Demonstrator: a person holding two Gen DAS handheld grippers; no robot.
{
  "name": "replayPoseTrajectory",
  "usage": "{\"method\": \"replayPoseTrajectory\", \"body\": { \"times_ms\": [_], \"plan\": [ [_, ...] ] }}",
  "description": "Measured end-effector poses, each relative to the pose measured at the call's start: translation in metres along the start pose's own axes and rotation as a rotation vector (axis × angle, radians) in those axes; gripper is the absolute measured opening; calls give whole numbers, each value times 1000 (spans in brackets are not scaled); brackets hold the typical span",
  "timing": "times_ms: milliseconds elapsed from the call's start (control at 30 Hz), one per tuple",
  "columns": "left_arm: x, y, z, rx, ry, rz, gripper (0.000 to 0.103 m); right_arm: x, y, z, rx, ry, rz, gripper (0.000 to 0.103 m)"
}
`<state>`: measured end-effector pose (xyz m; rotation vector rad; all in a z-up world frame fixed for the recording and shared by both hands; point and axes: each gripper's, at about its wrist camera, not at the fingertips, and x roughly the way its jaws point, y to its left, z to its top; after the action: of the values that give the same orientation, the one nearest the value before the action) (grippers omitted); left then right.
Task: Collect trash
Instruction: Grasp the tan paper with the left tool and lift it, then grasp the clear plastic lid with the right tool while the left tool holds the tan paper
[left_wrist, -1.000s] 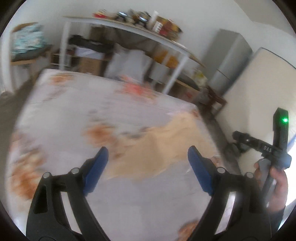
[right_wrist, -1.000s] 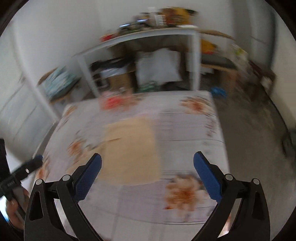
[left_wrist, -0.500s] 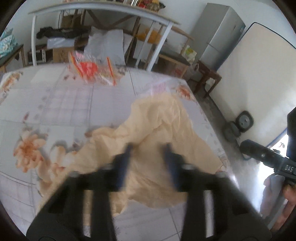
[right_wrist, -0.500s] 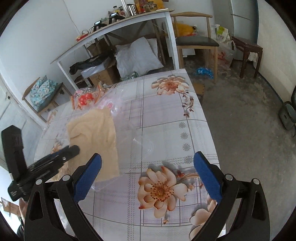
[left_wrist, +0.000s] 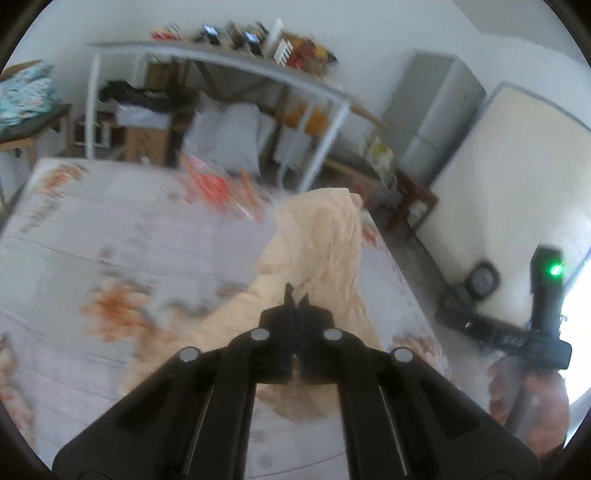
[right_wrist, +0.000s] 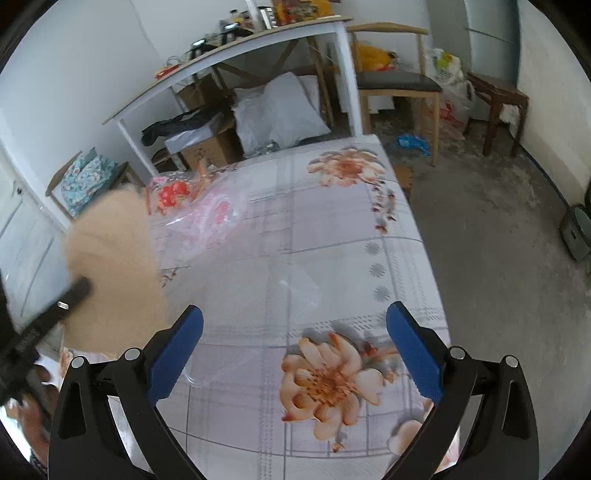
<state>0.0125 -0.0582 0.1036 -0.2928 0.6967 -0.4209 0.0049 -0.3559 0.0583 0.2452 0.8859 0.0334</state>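
- Left wrist view: the left gripper (left_wrist: 295, 295) has its fingers pressed together, pinching a fold of the tan paper bag (left_wrist: 325, 251), which rises crumpled above the flowered tablecloth (left_wrist: 110, 258). The picture is blurred.
- Beyond the bag, red and clear plastic wrappers (left_wrist: 218, 188) lie near the table's far edge. At the right edge, a hand (left_wrist: 528, 402) holds the other gripper's black handle.
- Right wrist view: the right gripper (right_wrist: 295, 339) hangs above the tablecloth (right_wrist: 332, 229) with its blue pads (right_wrist: 413, 350) wide apart and nothing between them.
- The bag (right_wrist: 110, 266) is at the left, blurred, lifted beside the wrappers (right_wrist: 195, 206); a clear plastic sheet (right_wrist: 295, 291) lies flat just ahead of the pads.
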Motion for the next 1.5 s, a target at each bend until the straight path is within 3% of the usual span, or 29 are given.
{"method": "replayPoseTrajectory", "body": {
  "times_ms": [167,367,533,733,867,1100,1500],
  "plan": [
    [-32,30,2,-51,-56,37,0,4,35,-2,-121,10,43,96],
    [-42,53,4,-95,-69,28,0,4,40,8,137,-34,-104,97],
    [-45,66,4,-122,-81,26,0,28,61,1,315,11,-190,97],
    [-50,90,3,-193,-79,-5,0,60,85,-4,348,80,-328,97],
    [-54,102,5,-220,-79,-22,0,65,86,-1,364,65,-372,96],
    [-60,118,6,-277,-89,-52,1,74,83,8,423,96,-348,97],
    [-57,118,6,-282,-78,-72,1,93,88,4,375,103,-340,96]
  ]
}}
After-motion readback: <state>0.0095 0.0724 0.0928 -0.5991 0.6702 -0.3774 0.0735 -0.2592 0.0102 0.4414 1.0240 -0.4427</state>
